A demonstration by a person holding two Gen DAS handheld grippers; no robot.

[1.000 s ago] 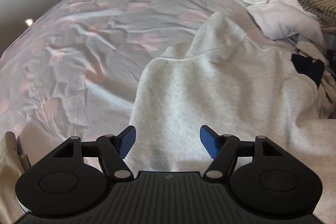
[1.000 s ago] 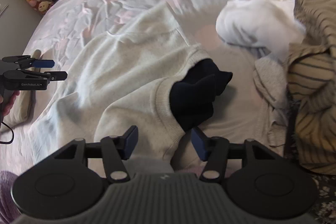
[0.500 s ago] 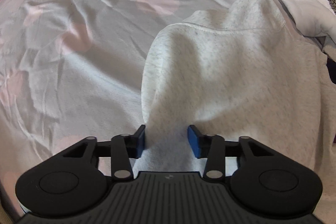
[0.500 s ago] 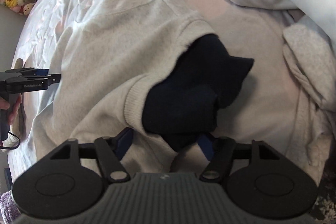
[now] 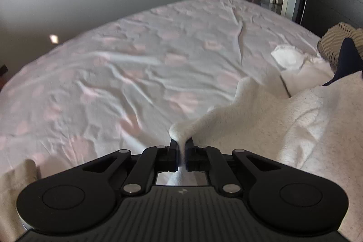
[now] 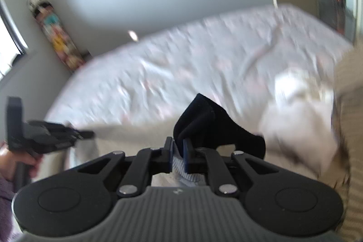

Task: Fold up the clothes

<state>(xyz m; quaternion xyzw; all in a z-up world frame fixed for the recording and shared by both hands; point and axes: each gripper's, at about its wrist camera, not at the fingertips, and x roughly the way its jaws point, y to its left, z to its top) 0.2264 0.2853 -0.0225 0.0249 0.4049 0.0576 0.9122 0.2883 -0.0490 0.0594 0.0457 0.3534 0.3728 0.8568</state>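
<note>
**Both tongs clenched on cloth, sweater raised off bed**

Left gripper [image 5: 180,146]: jaws pinched tight on an edge of the light grey sweater [image 5: 295,119]; the cloth rises in a peak from the bed sheet [image 5: 136,74] to the jaws. Right gripper [image 6: 178,152]: jaws clamped on ribbed grey cloth together with the dark navy garment [image 6: 204,126], which bunches above the fingertips. White garment [image 5: 301,69] and striped garment [image 5: 335,40] lie beyond, at right. Right view blurred.

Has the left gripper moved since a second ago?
Yes. The left gripper has shut on the grey sweatshirt and risen: the bed sheet now sits lower, with the wall showing.
</note>
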